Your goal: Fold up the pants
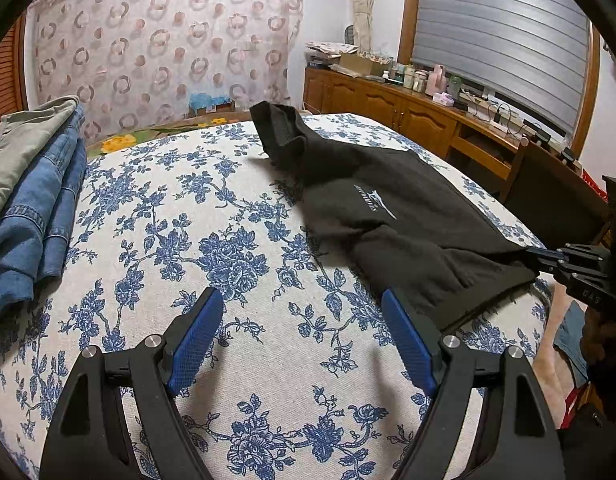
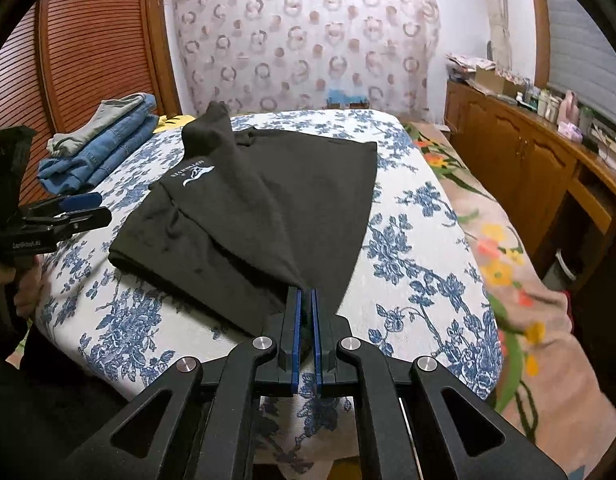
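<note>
Presently, as observed:
Surface: a bed (image 1: 244, 320) under a white cover with blue flowers carries all the items.
Pants: black pants (image 2: 268, 208) lie partly folded on the bed, nearer its right edge in the left wrist view, with a white logo facing up.
Long axis: it runs from the near edge of the bed toward the far end; the far part is bunched and stands up in a dark peak.
Near corner: one near corner of the pants is lifted off the cover and drawn into a taut ridge toward the right tool.
Right tool: the right tool (image 2: 306, 304) is clamped tight on that corner, black cloth showing between its blue pads (image 2: 296, 328).
Left tool: the left tool (image 1: 304, 320) stands wide apart with nothing between its fingers, over bare cover just beside the near left side of the pants.
Hand: a hand (image 2: 26, 284) grips the left tool's handle at the near edge of the bed.
Other garments: a stack of folded jeans (image 1: 36, 208) with a pale green piece on top sits at the far left of the bed, well apart from the pants.
</note>
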